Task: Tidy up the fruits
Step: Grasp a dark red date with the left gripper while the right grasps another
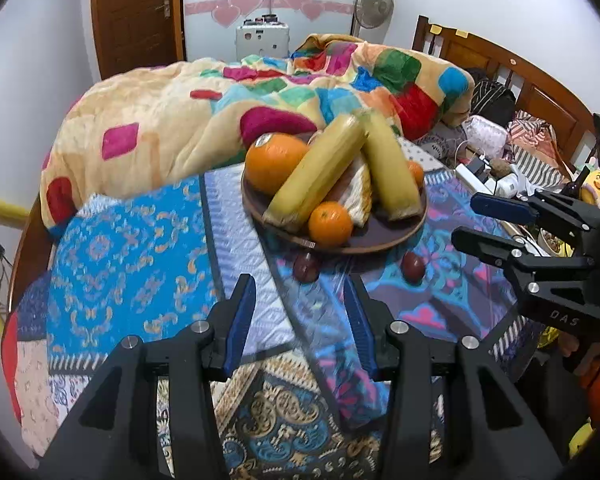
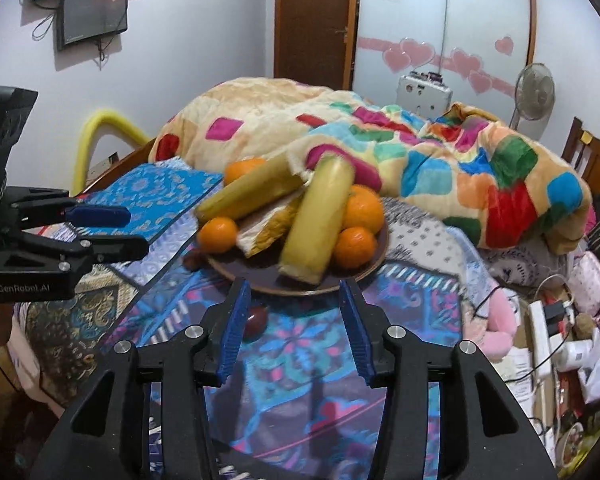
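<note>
Both grippers hang over the patterned cloth with nothing between their jaws. The left gripper stands partly open, its blue pads apart over bare cloth; the right gripper is likewise partly open and empty.

Ahead of both sits the plate, a dark round dish resting on the cloth. On it lie two long yellow bananas, a big orange, a small orange at the near rim, and more oranges behind. The banana ends reach the plate's near rim.

Two dark red fruits lie off the plate on the cloth, just before its near edge: one ahead of the left gripper, the other to its right. In the right wrist view, the nearer one lies just beside the right gripper's left pad.

Between each gripper's tips and the plate's rim the cloth is open. A heaped blanket crowds the plate's far side. Clutter lies to the right of the right gripper.
</note>
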A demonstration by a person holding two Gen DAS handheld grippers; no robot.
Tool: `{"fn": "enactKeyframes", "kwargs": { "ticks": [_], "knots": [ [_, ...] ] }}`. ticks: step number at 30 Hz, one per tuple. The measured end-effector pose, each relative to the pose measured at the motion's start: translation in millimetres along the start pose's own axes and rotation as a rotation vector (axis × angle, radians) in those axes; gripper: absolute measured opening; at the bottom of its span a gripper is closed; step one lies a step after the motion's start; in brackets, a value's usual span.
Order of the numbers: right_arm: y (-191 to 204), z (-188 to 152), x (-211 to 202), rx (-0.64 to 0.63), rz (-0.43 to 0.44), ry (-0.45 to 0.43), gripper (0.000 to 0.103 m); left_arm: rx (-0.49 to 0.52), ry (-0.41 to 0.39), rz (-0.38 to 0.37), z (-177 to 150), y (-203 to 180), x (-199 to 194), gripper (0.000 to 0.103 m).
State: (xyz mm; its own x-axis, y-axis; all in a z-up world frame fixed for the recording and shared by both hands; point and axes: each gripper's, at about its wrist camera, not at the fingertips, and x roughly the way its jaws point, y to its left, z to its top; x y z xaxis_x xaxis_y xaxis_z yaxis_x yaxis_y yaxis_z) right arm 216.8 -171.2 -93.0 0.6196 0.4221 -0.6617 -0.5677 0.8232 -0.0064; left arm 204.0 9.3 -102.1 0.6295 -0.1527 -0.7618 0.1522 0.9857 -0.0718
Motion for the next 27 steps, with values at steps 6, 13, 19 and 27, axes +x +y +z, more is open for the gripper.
{"fn": "enactKeyframes", "kwargs": {
  "ticks": [6,13,19,27],
  "knots": [
    [10,-10,24,-0.010,0.028,0.060,0.043,-0.015,0.047,-0.010,-13,9,14,0.046],
    [14,-12,45,-0.029,0.037,0.111,0.043,-0.003,0.089,-0.041,-15,5,32,0.046],
    [14,-15,55,-0.036,0.062,0.120,0.028,0.025,0.111,-0.039,-12,-5,46,0.045],
    [16,-18,47,-0.043,0.086,0.088,0.020,0.032,0.120,-0.027,0,-6,57,0.045]
  ]
}}
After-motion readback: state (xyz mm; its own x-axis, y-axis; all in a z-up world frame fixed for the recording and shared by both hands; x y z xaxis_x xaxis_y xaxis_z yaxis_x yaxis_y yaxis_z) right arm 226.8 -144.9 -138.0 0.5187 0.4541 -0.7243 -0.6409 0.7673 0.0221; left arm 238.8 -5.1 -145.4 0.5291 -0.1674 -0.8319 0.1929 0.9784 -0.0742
